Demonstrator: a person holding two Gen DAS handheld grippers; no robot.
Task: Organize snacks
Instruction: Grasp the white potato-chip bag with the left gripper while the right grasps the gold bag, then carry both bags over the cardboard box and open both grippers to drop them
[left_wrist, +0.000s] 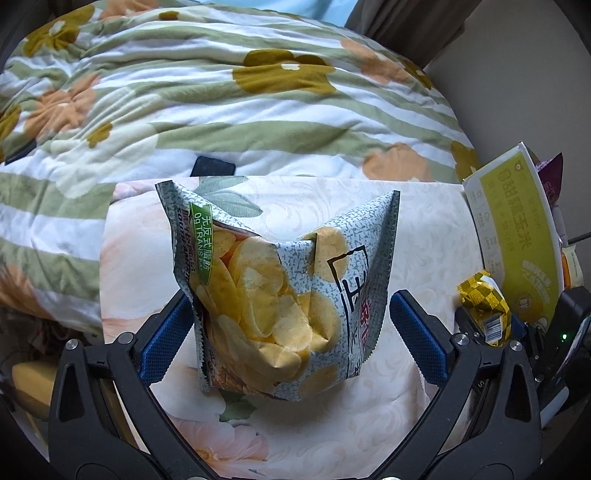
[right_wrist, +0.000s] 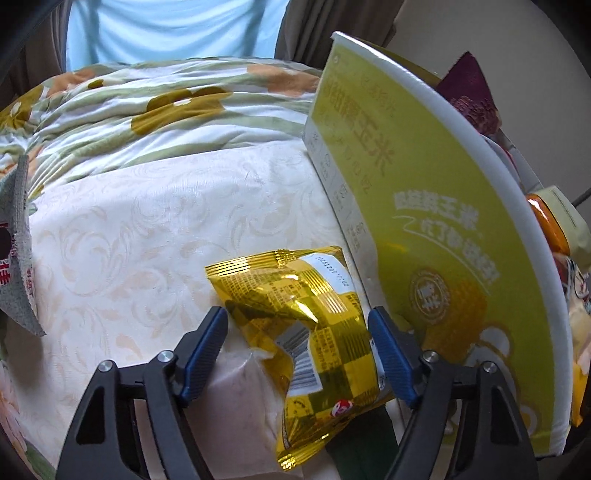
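Step in hand: pick-up phase, both sides lined up on a snack, neither clearly lifted yet.

Left hand-held gripper (left_wrist: 291, 328): jaws wide, straddling the chip bag (left_wrist: 280, 291). The left pad looks to be just touching the bag's crimped edge; the right pad stands clear of it. The bag lies on the cream floral cloth (left_wrist: 424, 236) covering the tabletop, puffed up, its top corners flared away from the camera.

Right hand-held gripper (right_wrist: 297, 350): jaws set around the yellow foil packet (right_wrist: 306, 317), pads at or against both sides. The packet is crumpled between them, so it reads as gripped, but I cannot tell how firmly. It sits just beside the yellow-green box (right_wrist: 424, 206), which stands tilted at the cloth's right edge with more packets behind it.

A striped flowered quilt (left_wrist: 221, 96) lies behind the cloth, with a dark phone (left_wrist: 213, 167) at the boundary.

Next, my read:
- Left: close on the bag lower down or at the seam. It's air-filled and slippery, so a mid-body squeeze could slip or crush the chips.
- Right: lift the packet clear of the box edge, then take it to that snack pile on the right.
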